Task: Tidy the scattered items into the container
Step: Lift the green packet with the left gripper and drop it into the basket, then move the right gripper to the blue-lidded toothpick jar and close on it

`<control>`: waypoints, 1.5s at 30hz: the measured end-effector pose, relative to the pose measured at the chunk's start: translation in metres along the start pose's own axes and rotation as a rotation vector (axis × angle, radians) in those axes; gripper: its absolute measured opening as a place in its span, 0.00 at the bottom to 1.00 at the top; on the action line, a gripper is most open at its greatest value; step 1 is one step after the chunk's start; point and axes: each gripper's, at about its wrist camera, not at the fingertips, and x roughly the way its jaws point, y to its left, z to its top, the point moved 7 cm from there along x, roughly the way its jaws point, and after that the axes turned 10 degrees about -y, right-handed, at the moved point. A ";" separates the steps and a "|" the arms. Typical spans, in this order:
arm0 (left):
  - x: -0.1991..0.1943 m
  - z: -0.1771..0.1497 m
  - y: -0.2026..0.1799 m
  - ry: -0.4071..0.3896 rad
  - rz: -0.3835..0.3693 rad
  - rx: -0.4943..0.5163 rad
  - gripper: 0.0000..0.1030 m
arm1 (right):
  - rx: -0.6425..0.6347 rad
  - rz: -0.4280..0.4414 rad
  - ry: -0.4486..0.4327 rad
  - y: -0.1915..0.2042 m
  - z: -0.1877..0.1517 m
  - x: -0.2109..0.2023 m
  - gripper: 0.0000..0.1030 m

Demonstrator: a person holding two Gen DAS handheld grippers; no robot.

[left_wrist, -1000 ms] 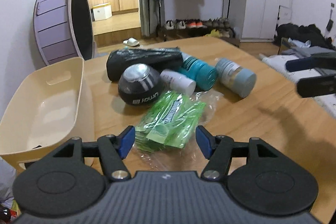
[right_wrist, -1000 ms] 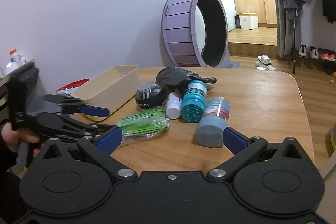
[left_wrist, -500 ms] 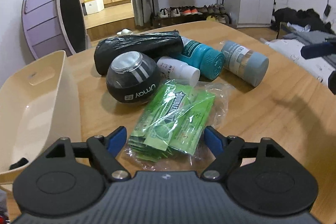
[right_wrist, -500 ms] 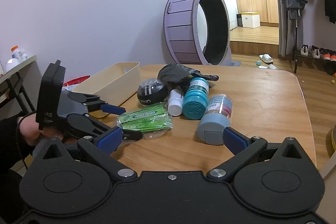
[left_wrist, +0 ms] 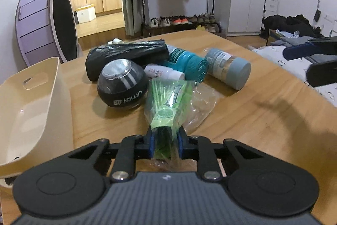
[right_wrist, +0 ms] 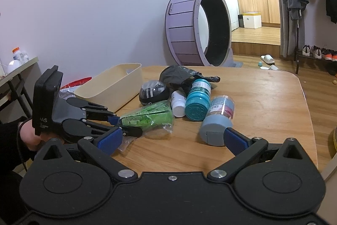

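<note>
My left gripper (left_wrist: 165,146) is shut on the near end of a green packet in clear wrap (left_wrist: 168,102), which lies on the wooden table (left_wrist: 263,119); the same grip shows in the right wrist view, left gripper (right_wrist: 124,124) on the green packet (right_wrist: 147,117). Behind it lie a black ball (left_wrist: 122,85), a white bottle (left_wrist: 164,73), a teal jar (left_wrist: 189,64), a grey-blue jar (left_wrist: 229,69) and a black bag (left_wrist: 128,56). The cream container (left_wrist: 27,102) stands at the left. My right gripper (right_wrist: 171,140) hangs open near the grey-blue jar (right_wrist: 219,121), holding nothing.
A purple cat wheel (right_wrist: 200,26) stands on the floor beyond the table's far edge. A person's hand (right_wrist: 29,134) grips the left tool. A small side table (right_wrist: 19,69) with bottles is at the far left. Bedding and clothes (left_wrist: 294,43) lie to the right.
My left gripper's jaws, wide apart around the green packet before, have closed on its near end. The right gripper has stayed in place.
</note>
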 end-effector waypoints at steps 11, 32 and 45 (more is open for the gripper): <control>-0.052 0.026 0.010 -0.125 0.020 -0.017 0.17 | 0.006 0.007 -0.009 0.000 0.002 0.001 1.00; -0.051 0.038 0.121 0.019 0.340 -0.060 0.19 | 0.019 0.054 -0.013 0.017 0.005 0.007 1.00; -0.083 0.040 0.108 -0.018 0.311 -0.108 0.51 | 0.024 0.038 -0.016 0.015 0.005 0.008 1.00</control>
